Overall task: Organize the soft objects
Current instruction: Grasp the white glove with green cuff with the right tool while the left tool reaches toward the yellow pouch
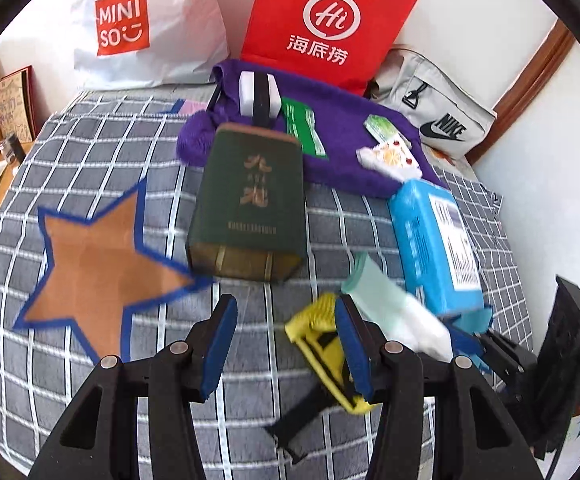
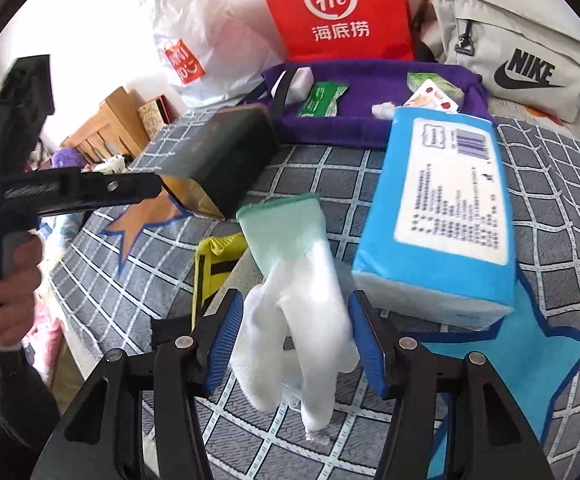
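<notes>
1. Left wrist view: I judge the step in hand to be picking up the white glove (image 1: 402,312) to sort it. From here it lies on the bed (image 1: 89,152) at about four o'clock, just beside the blue tissue pack (image 1: 434,240). My left gripper (image 1: 285,344) has its fingers (image 1: 219,344) partly spread with nothing between them; a yellow strap (image 1: 322,344) lies under the right-hand one, and I cannot tell if they touch. The green box (image 1: 245,208) sits at twelve o'clock and the purple tray (image 1: 342,152) beyond it at one.

2. Right wrist view: my right gripper (image 2: 296,344) straddles the glove (image 2: 298,304), its cuff pointing to twelve o'clock. The fingers (image 2: 225,344) are partly spread, and the pads look close to the fabric on both sides; I cannot tell whether they press it. Next, I think, comes closing on the glove, then carrying it to the purple tray (image 2: 366,120) at twelve o'clock. The limp cloth may slip out.
</notes>
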A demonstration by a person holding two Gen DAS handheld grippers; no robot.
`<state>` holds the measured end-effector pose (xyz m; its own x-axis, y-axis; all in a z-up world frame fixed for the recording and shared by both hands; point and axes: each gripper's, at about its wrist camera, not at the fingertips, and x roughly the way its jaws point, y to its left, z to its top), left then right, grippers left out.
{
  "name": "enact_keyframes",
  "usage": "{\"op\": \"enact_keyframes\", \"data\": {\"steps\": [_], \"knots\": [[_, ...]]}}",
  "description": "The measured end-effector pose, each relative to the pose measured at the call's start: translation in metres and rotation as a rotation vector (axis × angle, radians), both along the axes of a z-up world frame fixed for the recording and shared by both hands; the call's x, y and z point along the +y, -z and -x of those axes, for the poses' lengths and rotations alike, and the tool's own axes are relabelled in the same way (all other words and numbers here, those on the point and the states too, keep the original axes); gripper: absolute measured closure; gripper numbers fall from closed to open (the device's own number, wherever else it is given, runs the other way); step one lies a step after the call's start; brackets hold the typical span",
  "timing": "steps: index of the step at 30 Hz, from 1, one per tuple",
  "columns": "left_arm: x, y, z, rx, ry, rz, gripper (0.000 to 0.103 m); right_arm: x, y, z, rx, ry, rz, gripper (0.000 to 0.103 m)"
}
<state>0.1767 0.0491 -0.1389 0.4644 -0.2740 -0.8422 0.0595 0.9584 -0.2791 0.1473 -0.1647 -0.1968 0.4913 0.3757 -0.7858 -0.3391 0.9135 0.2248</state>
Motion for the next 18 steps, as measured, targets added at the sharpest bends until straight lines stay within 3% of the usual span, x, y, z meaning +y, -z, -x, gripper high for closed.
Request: {"op": "enact_keyframes", "data": {"steps": [1,2,5,11,18], "knots": [[-0.001,0.001,0.002,0.002,0.000,0.000,0.054,0.001,0.002,0.000,-0.002,-0.002,0.007,0.063],[-0.002,0.003,0.005,0.004,0.001,0.000,0.054,0.003,0.003,0.000,-0.002,-0.011,0.007,0.077],[-0.004,0.009,0.014,0.013,0.001,-0.008,0.052,0.001,0.002,0.001,-0.012,-0.010,0.001,0.088],[-0.006,0.020,0.027,0.027,-0.011,-0.029,0.052,-0.015,-0.035,0.024,-0.108,0.004,-0.117,0.089],[-0.012,0.025,0.042,0.035,-0.003,-0.024,0.052,-0.037,-0.066,0.061,-0.191,0.027,-0.143,0.089]]}}
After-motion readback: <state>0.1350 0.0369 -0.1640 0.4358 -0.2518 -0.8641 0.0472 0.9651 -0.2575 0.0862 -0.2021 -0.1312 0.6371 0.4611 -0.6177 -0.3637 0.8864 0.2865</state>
